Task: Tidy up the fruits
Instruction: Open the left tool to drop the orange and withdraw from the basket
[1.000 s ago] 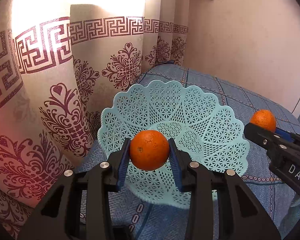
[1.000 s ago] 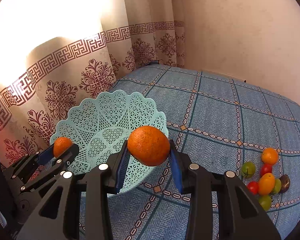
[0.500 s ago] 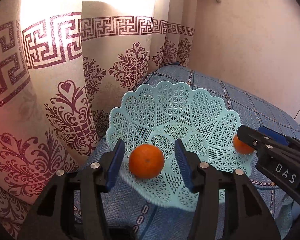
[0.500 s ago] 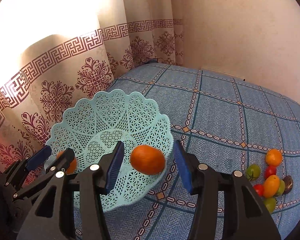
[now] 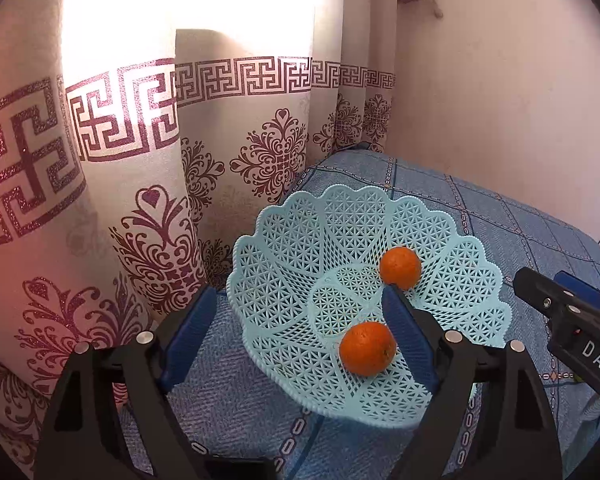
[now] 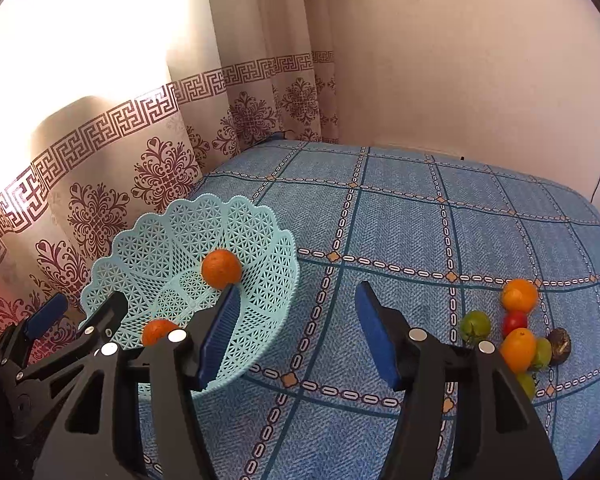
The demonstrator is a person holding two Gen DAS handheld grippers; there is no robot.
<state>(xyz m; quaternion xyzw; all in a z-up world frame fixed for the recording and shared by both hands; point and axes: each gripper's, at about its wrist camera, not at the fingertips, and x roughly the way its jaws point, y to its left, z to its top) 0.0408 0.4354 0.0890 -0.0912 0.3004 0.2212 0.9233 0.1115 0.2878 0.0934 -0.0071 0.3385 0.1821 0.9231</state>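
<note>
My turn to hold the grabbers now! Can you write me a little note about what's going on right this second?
Left gripper: open, empty, at the basket's near rim.
Right gripper: open, empty, beside the basket.
Light blue basket on the bed holds two oranges.
Done: those two are in.
Left: the fruit pile on the blue bedspread, with two orange, one red, several green and one dark piece showing.

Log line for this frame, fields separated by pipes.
left gripper open, empty | right gripper open, empty | two oranges in basket | fruit pile on bedspread
</note>
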